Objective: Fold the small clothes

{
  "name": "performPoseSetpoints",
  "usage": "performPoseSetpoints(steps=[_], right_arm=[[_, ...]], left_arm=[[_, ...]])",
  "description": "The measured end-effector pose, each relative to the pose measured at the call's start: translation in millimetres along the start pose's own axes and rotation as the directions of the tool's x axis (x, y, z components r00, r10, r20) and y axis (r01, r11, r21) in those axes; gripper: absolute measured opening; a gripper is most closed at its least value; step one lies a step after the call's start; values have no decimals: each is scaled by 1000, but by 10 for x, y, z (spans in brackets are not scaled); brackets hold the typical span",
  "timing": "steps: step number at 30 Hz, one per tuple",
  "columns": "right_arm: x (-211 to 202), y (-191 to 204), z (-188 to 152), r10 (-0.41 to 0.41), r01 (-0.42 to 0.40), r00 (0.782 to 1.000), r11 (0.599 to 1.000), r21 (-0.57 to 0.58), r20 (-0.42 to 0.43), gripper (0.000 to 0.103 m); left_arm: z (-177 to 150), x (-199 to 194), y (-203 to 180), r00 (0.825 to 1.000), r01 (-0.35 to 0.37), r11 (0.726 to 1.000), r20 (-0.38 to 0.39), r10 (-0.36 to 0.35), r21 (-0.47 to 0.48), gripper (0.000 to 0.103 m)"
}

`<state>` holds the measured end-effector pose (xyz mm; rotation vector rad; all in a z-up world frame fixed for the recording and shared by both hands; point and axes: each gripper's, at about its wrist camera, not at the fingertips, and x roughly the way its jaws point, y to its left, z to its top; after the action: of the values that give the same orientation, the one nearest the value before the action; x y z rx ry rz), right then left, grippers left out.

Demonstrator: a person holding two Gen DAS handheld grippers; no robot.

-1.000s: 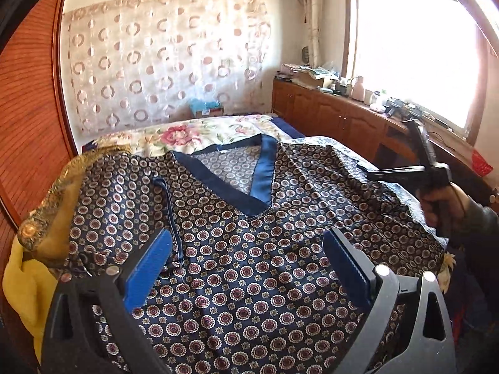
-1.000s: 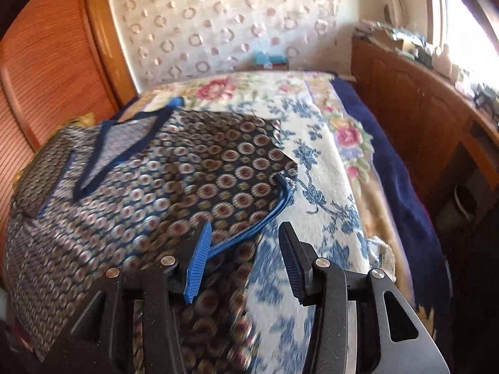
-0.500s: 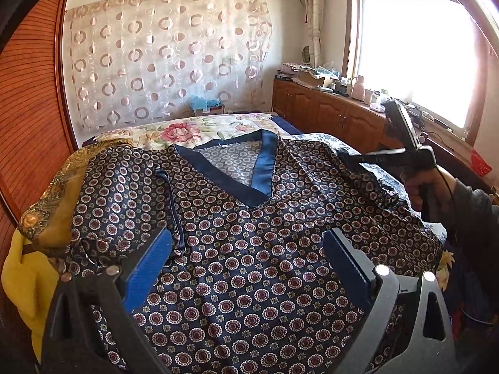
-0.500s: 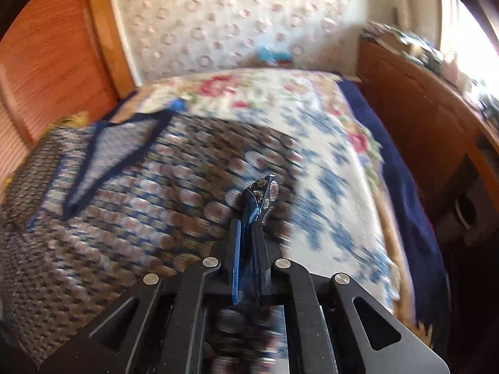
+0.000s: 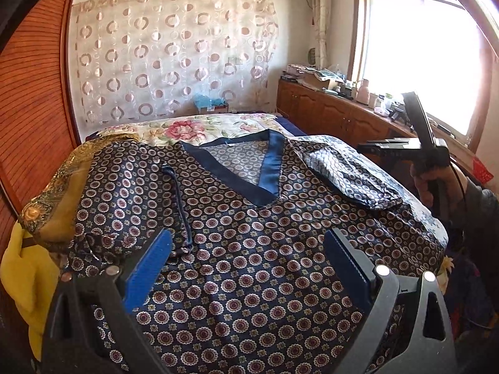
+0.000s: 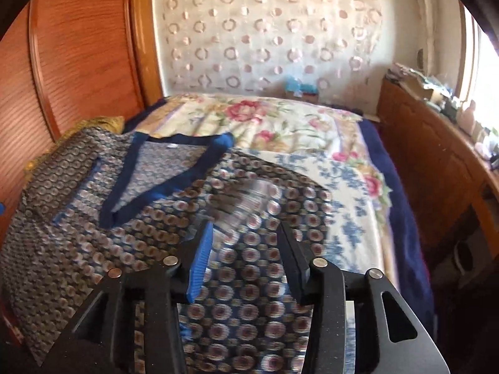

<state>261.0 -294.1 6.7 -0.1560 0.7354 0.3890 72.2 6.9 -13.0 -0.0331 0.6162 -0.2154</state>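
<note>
Right wrist: open tool (image 6: pixel 243 258) above patterned shirt (image 6: pixel 162 218).

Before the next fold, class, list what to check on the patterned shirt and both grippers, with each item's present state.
1. Right gripper let go of fabric: ok, its fingers have just opened, nothing pinched.
2. Right sleeve folded over the shirt: ok.
3. Left sleeve folded in: ok.
4. Left gripper open and empty: ok.
5. Hem flat: cannot tell, hidden.
</note>
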Motion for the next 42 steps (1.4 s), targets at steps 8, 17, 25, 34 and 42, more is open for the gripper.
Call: performPoseSetpoints(steps=[8,17,25,34,42], right_arm=[[337,-253,-270,-79,83,987,996,23,-141,45],[465,-518,-435,-77,92,981,993,76,-176,46],[452,-569,-478,-72,87,985,992,91,-155,53],[475,-551,-429,-86,99,979,993,67,-183,56],[660,-677,-264,-76,86,978,995,42,-194,56]], left_arm=[[11,-28,200,999,-39,999,9,40,-34,98],[107,-22,528,993,-114,993,18,115,-35,98],[261,34,1059,985,-168,982,28,171,-84,98],[528,353,1591,984,-176,978,-47,171,-113,93],[646,776,1948,973,-205,971,-135,187,-126,68]])
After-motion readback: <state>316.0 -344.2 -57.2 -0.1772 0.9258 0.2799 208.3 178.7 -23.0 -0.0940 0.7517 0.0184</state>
